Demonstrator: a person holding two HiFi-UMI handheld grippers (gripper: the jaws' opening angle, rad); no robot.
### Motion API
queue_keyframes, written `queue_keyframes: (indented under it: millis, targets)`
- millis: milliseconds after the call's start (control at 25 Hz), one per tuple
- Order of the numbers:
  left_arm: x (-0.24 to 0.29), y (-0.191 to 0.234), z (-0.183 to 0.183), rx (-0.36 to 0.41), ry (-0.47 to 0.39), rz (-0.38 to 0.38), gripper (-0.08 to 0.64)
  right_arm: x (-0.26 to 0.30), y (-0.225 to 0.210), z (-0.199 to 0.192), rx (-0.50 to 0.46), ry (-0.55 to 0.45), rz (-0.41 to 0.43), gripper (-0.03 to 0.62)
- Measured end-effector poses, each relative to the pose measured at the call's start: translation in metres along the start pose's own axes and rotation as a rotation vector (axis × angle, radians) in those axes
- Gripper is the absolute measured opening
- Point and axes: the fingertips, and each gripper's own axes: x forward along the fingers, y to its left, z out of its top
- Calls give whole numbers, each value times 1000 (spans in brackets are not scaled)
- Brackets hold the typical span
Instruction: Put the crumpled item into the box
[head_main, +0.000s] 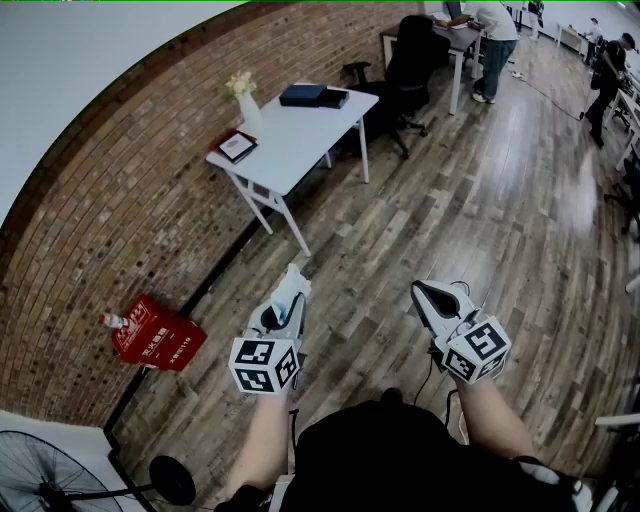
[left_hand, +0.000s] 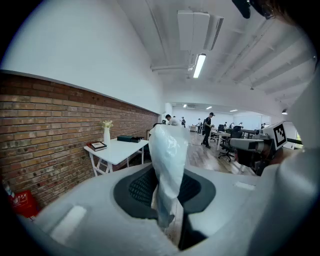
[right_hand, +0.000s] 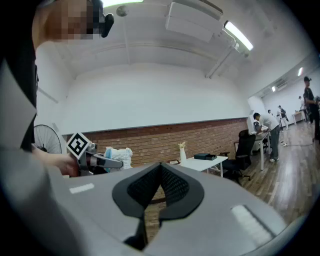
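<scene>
A crumpled white plastic item sticks up between the pads of my left gripper, which is shut on it and held over the wooden floor. In the left gripper view the crumpled item stands upright in the jaws of the left gripper. My right gripper is level with it to the right, shut with nothing in it; the right gripper shows its pads together. A dark flat box lies on the white table well ahead, also seen as the box.
A white vase with flowers and a framed item share the table. A black office chair stands behind it. A red case sits by the brick wall, a fan at lower left. People stand at far desks.
</scene>
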Motion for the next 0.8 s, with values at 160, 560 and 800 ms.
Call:
queue_keyframes:
  millis: [160, 560, 800]
  targets:
    - [-1, 0, 0, 0, -1, 2, 77, 2, 5, 1, -50, 9, 4, -2]
    - [3, 4, 1, -7, -5, 3, 77, 3, 1, 9, -13, -19, 3, 0]
    - [25, -13, 3, 4, 0, -26, 77, -14, -22, 13, 8, -35, -28, 0]
